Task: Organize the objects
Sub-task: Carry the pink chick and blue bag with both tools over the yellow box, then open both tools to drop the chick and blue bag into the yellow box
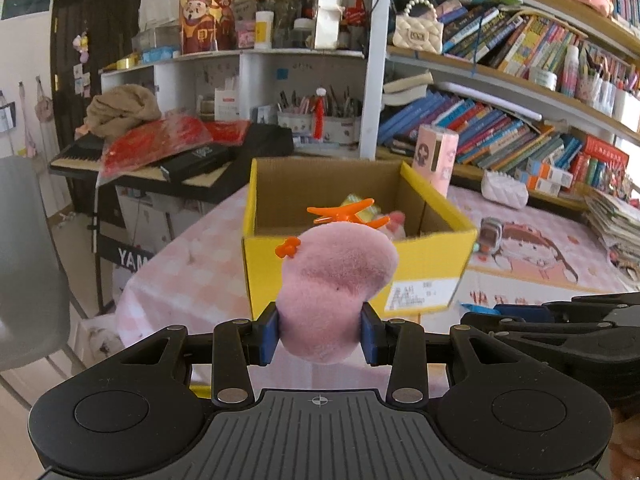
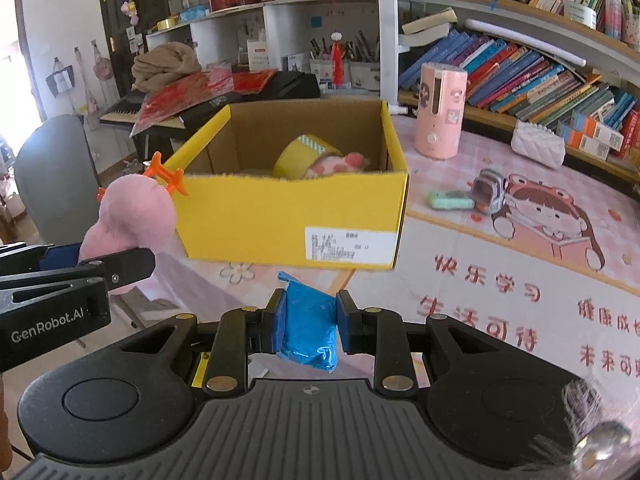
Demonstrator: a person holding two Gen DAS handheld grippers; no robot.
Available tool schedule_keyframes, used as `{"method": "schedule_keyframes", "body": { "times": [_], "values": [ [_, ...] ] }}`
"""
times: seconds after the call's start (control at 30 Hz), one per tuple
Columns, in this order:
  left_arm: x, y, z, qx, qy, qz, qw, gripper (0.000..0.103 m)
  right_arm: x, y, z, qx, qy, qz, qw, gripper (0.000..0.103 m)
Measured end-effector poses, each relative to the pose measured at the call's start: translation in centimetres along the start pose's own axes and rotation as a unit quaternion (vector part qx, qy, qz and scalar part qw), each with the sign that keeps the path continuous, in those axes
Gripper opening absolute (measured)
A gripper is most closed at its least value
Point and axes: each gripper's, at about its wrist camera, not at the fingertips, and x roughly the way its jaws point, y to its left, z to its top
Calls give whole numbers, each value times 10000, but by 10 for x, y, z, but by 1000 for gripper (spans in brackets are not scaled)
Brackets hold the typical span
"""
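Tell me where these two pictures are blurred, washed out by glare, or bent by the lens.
Left wrist view: the yellow box and its label are smeared, likely by motion, while the pink plush in the left tongs is sharp; shelves bow strongly. Right wrist view: mostly sharp; the blue packet in the right tongs shows small glints, daylight blows out the left edge, and the lower right corner is hazy.

Tape roll [image 2: 306, 154] in box [image 2: 280, 216], humidifier [image 2: 439, 110] right.
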Motion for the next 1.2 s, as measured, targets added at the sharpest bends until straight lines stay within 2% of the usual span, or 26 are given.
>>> {"method": "schedule_keyframes", "body": {
  "times": [0.3,0.47,0.6,0.77,1.2],
  "values": [
    [34,4,46,-98,-392,275,9988,38,20,-10,63,-222,-697,135,9972,24],
    [64,3,62,-129,-347,433,9984,38,43,-13,95,-499,-922,255,9942,24],
    [89,-1,66,-122,-170,521,9984,38,66,-17,105,-679,-853,346,9934,24],
    [116,-7,63,23,149,645,9978,38,99,-20,108,-963,-552,477,9927,24],
    [150,-10,58,172,691,956,9929,38,150,-25,107,-1209,145,877,9887,24]
  ]
}}
